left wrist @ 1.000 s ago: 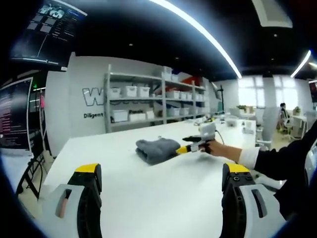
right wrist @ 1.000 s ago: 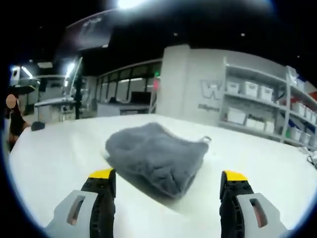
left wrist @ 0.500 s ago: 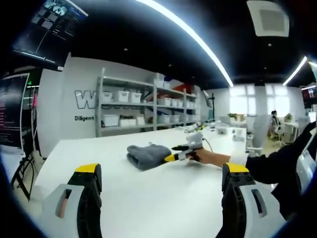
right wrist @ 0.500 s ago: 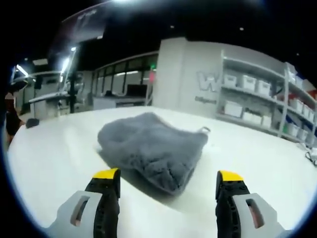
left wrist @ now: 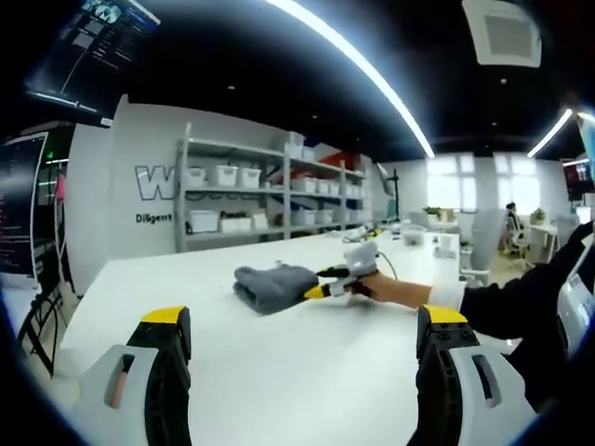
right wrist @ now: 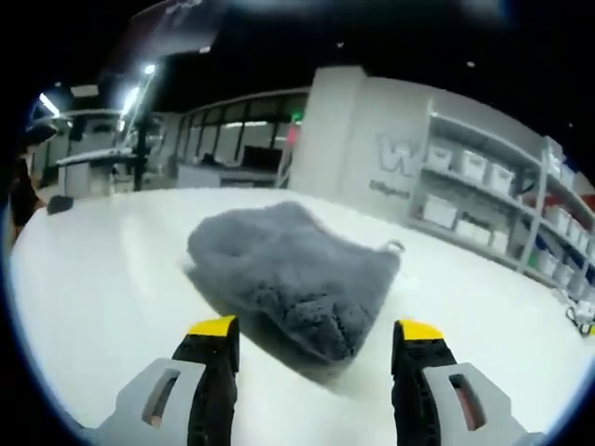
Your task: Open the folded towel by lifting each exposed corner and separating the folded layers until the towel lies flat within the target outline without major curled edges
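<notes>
A folded grey towel (right wrist: 293,274) lies on the white table (right wrist: 84,279), with a small loop at its far right corner. My right gripper (right wrist: 316,339) stands open just short of the towel's near corner, a yellow-tipped jaw on each side. In the left gripper view the same towel (left wrist: 270,283) lies mid-table, and the right gripper (left wrist: 321,283), held by a hand, reaches its right edge. My left gripper (left wrist: 302,325) is open, well back from the towel, with nothing between its jaws.
Shelving with white bins (left wrist: 242,195) lines the far wall behind the table (left wrist: 307,372). A dark sleeve (left wrist: 521,302) comes in from the right. Other desks and a seated person (left wrist: 513,223) are far off at the right.
The right gripper has moved closer to the towel's near corner and its jaws have narrowed a little. The left view has shifted slightly; the towel has not moved.
</notes>
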Tool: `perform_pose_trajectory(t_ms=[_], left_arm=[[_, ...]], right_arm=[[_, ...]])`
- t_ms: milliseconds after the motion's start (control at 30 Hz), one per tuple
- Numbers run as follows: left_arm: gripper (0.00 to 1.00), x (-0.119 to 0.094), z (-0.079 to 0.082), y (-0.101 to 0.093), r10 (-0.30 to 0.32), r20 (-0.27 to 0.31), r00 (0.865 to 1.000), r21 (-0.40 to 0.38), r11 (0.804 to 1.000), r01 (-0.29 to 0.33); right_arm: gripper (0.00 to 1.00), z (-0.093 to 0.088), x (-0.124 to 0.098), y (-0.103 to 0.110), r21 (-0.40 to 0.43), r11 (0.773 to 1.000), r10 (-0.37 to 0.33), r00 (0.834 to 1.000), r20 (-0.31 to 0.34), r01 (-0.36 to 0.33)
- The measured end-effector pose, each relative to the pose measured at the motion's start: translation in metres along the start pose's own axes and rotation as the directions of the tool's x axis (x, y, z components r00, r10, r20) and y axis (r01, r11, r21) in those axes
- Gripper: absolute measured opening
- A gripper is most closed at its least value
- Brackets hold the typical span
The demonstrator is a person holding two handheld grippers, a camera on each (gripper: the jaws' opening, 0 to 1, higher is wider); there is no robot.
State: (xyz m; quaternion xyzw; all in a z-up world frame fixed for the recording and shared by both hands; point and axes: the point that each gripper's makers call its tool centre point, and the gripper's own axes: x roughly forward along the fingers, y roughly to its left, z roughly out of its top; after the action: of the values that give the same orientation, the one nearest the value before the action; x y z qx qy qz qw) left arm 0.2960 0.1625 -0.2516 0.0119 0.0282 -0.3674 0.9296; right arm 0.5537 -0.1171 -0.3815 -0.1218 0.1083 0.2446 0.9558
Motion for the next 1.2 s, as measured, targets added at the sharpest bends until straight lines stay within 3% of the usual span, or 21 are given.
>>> perform_pose_trajectory(t_ms=[167,333,633,900,1133,1200], left_arm=[[1.00,-0.002,0.002,-0.002,-0.007,0.013,1.000,0.003,1.000,0.007],[1.00,-0.004,0.002,0.004,0.017,0.010,1.000,0.014,1.000,-0.017],[0.99,0.001,-0.007,0.009,0.037,-0.026,0.999,0.033,0.999,-0.036],[0.99,0.001,-0.007,0.012,0.050,-0.026,0.998,0.033,0.998,-0.050],[0.99,0.005,-0.013,0.012,0.053,-0.049,0.997,0.035,0.998,-0.052],[0.99,0.004,-0.012,0.012,0.059,-0.047,0.997,0.047,0.997,-0.057]], right_arm=[[0.60,-0.002,-0.001,0.002,0.036,0.999,0.011,1.000,0.004,-0.011],[0.47,-0.001,-0.005,0.009,0.045,0.998,0.036,0.999,0.019,-0.037],[0.43,-0.010,-0.007,0.016,-0.035,0.999,0.020,1.000,-0.016,-0.021],[0.30,-0.008,-0.012,0.010,-0.005,1.000,0.014,1.000,0.004,-0.014],[0.21,-0.010,-0.010,0.007,-0.073,0.997,-0.005,1.000,-0.001,0.005],[0.17,-0.011,-0.010,0.003,-0.057,0.998,-0.008,1.000,0.006,0.008]])
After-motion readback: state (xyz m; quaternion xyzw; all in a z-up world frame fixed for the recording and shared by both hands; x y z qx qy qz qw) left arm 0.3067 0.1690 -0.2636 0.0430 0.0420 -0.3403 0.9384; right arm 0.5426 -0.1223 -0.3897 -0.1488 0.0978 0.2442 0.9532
